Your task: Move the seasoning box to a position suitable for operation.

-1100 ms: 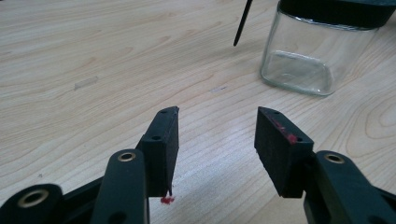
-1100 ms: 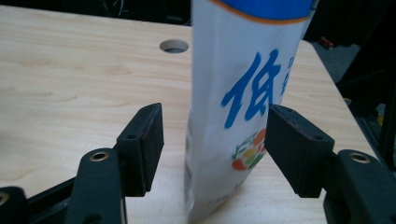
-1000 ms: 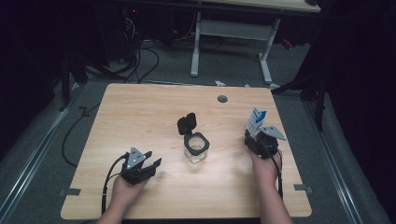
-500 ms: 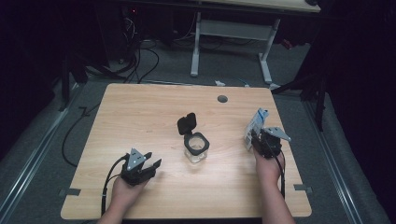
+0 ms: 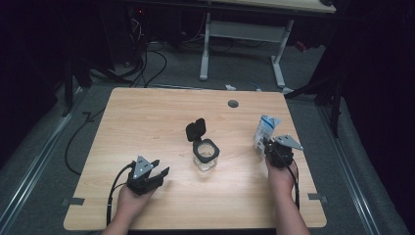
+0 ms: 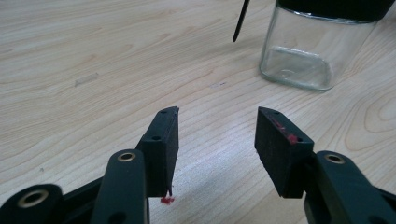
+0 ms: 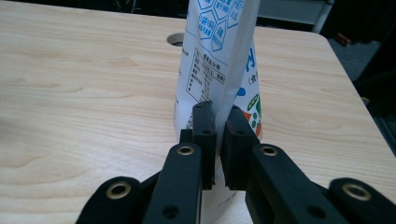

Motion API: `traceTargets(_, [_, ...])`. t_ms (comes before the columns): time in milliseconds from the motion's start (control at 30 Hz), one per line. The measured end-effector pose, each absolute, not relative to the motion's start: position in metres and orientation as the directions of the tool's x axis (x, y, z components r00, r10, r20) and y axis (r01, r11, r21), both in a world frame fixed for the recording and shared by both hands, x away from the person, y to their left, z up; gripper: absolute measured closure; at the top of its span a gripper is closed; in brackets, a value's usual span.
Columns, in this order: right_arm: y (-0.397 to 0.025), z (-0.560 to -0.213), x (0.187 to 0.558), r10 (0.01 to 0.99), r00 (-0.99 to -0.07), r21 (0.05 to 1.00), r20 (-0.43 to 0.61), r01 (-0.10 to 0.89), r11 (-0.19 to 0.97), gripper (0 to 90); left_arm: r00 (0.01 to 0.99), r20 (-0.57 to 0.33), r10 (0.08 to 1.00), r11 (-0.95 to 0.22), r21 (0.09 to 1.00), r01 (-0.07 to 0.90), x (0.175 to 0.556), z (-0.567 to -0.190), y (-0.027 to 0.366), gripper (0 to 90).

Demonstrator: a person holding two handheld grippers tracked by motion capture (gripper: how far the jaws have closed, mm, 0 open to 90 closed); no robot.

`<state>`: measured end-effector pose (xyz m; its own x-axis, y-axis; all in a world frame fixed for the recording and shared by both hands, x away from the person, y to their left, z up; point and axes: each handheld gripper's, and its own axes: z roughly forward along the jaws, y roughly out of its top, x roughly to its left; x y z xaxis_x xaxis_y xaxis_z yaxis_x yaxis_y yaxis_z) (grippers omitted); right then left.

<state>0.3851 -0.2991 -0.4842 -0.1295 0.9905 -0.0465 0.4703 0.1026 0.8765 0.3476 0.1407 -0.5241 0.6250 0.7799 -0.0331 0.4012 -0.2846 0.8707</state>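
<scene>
A square glass jar (image 5: 205,155) with a black rim stands mid-table, its black flip lid (image 5: 195,129) raised behind it. The jar (image 6: 308,46) looks empty in the left gripper view. My left gripper (image 5: 155,177) rests low near the front left, open, its pads (image 6: 164,140) apart with bare wood between them. A white and blue printed pouch (image 5: 264,131) stands upright at the right. My right gripper (image 5: 266,146) is shut on the pouch (image 7: 219,60), pinching its lower edge between both jaws.
The wooden table (image 5: 147,122) has a round cable hole (image 5: 233,104) near its far edge. A white desk frame (image 5: 244,34) and cables lie on the dark floor beyond. The table's right edge runs close to my right hand.
The right gripper and the pouch have shifted slightly toward the person and a little left. The left gripper and the jar have stayed put.
</scene>
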Motion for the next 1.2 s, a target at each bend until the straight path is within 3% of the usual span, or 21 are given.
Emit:
traceTargets(333, [-0.296,-0.485,0.363,0.976,-0.216,0.883,-0.003,0.457,0.104,86.4,0.626,-0.038,0.779,-0.281,0.871,0.403,0.348,-0.524,0.14,49.9])
traceTargets(533, [-0.298,-0.485,0.355,0.975,-0.221,0.885,-0.007,0.452,0.109,84.9,0.629,-0.035,0.776,-0.287,0.869,0.403,0.347,-0.524,0.14,49.9])
traceTargets(667, [-0.297,-0.485,0.355,0.978,-0.209,0.89,0.005,0.447,0.091,80.9,0.629,-0.033,0.776,-0.289,0.869,0.402,0.347,-0.524,0.14,49.9])
traceTargets(900, [-0.291,-0.488,0.357,0.985,-0.17,0.891,-0.008,0.446,0.084,65.1,0.627,-0.035,0.778,-0.286,0.87,0.403,0.347,-0.524,0.14,49.8])
traceTargets(1200, [-0.289,-0.489,0.36,0.99,-0.141,0.888,0.013,0.456,0.053,61.9,0.628,-0.035,0.778,-0.288,0.868,0.404,0.348,-0.524,0.141,49.7])
